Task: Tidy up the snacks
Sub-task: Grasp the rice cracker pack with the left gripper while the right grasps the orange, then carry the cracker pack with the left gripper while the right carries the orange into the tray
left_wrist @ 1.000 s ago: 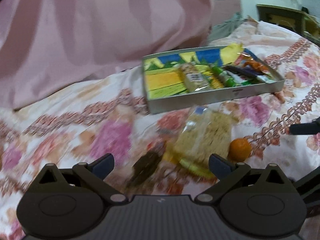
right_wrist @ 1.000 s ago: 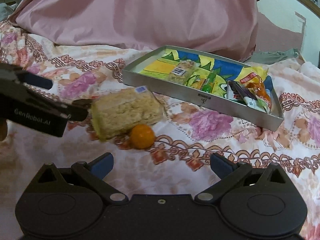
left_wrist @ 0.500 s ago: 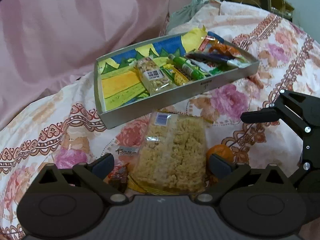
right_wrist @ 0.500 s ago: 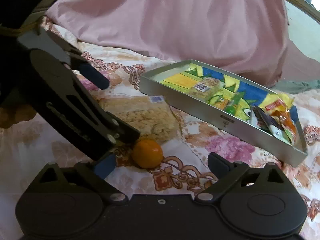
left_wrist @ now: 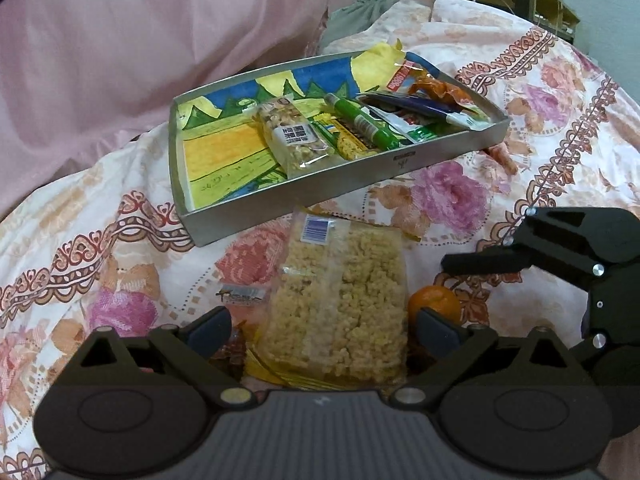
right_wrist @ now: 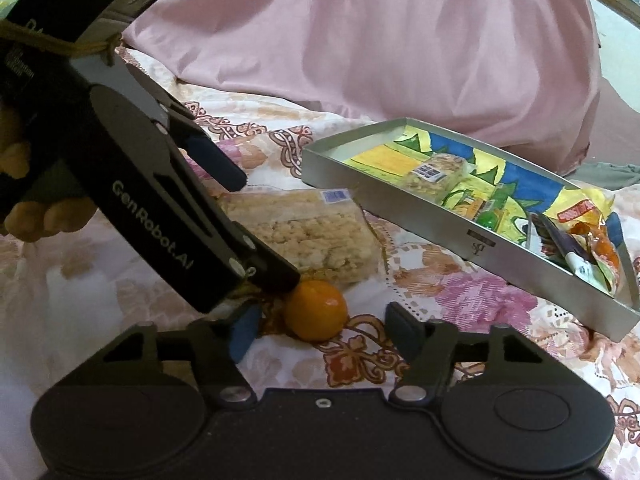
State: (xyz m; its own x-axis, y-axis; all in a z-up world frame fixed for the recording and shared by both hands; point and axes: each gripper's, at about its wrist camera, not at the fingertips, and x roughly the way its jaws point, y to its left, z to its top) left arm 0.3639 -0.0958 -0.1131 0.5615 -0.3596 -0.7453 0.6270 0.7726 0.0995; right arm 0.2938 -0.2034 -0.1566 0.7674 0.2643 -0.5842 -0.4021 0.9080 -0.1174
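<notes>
A clear packet of rice crackers lies on the flowered bedspread in front of a metal tray. My left gripper is open and straddles the packet's near end without pressing it. A small orange sits right of the packet. My right gripper has the orange between its fingers; its jaws are closing, with gaps still showing on both sides. The left gripper fills the left of the right wrist view, one fingertip touching the orange. A right gripper finger shows just beyond the orange.
The tray has a painted floor and holds a nut bar, a green tube and several wrappers at its right end. A small wrapper lies left of the packet. A pink quilt rises behind the tray.
The right gripper's jaws have narrowed around the orange. The left gripper has come in lower over the rice cracker packet, and the two grippers now stand close together.
</notes>
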